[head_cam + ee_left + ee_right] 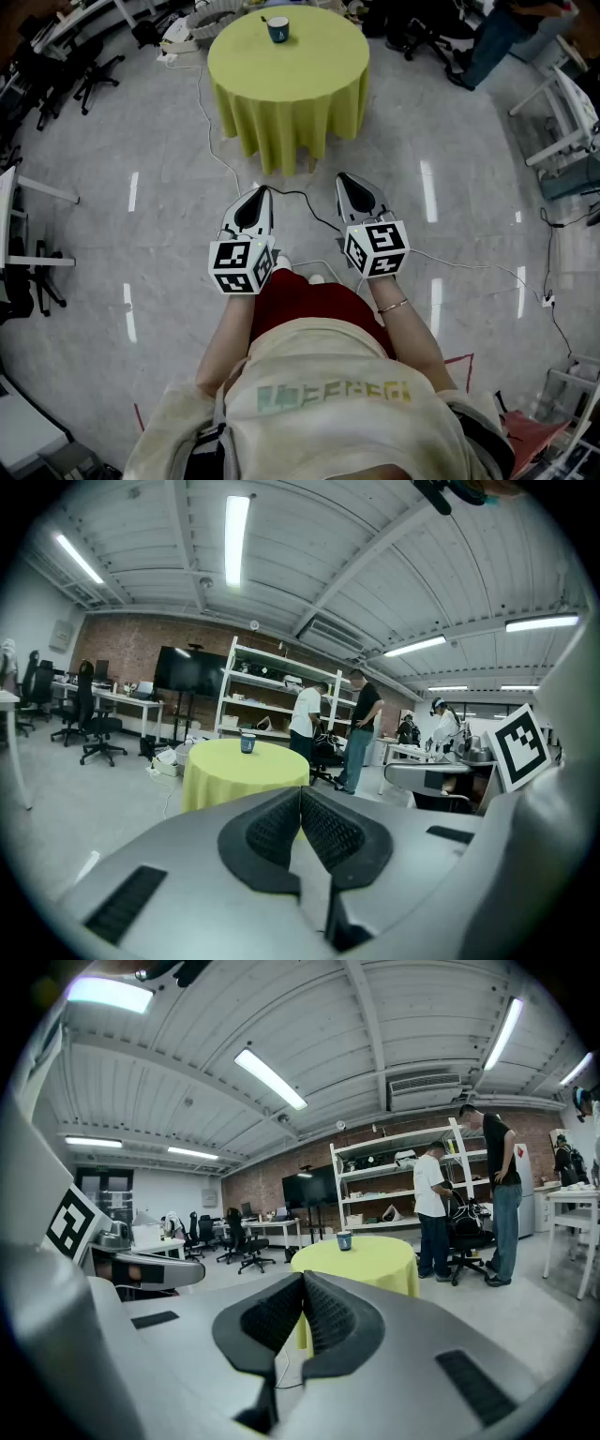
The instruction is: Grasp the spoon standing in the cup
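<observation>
Item: spoon (pixel 265 20), standing in cup (pixel 278 30) on yellow-clothed table (pixel 309 84), well ahead of both grippers.
Tools: left gripper (pixel 255 195), right gripper (pixel 352 187), jaws together, empty.
Handling: likely light, stiff, slick. Pinch handle above rim.

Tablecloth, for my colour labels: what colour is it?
A yellow-green tablecloth, shown best in the head view.

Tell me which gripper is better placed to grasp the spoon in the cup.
Left, only slightly. The left gripper and right gripper are both shut and far from the table; in the head view the cup lies more nearly ahead of the left.
</observation>
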`<state>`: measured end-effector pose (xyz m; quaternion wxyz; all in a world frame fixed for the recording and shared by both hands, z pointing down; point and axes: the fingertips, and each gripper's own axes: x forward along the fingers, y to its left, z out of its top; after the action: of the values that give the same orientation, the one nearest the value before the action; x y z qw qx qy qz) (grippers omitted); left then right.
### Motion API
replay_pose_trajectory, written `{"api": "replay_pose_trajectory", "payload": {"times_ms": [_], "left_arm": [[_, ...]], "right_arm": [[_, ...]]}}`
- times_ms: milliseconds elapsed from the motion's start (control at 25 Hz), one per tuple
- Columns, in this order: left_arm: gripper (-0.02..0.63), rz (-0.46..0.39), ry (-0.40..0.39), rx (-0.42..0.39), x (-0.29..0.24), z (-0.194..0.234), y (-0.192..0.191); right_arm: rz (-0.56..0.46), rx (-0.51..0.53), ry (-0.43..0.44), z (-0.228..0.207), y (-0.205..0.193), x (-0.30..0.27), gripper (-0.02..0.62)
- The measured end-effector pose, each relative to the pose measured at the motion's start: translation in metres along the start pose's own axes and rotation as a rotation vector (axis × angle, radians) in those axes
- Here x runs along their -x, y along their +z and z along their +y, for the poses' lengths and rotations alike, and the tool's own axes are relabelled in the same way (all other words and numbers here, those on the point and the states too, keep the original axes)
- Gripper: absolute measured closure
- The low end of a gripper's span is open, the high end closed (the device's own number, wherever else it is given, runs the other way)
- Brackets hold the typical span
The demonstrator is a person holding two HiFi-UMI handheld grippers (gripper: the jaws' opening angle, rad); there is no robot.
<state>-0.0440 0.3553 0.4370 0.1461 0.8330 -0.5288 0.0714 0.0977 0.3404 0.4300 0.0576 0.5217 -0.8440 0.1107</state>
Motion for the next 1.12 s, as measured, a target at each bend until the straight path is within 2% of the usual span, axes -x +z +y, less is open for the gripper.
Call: {"api": "replay_pose_trajectory", "payload": {"times_ms": [600, 880, 1120], "left_arm": [[0.58, -0.025, 0.012, -0.019, 0.006, -0.015, 0.011], [0.58, -0.04, 0.004, -0.02, -0.022, -0.001, 0.023], [0.58, -0.04, -0.008, -0.026, -0.07, 0.017, 0.037]], "right_arm": [[-0.024, -0.026, 0.023, -0.008, 0.007, 0.014, 0.557], [-0.038, -0.034, 0.005, -0.025, 0.018, -0.011, 0.557], [-0.048, -0.023, -0.005, -0.047, 0.034, -0.053, 0.557]]}}
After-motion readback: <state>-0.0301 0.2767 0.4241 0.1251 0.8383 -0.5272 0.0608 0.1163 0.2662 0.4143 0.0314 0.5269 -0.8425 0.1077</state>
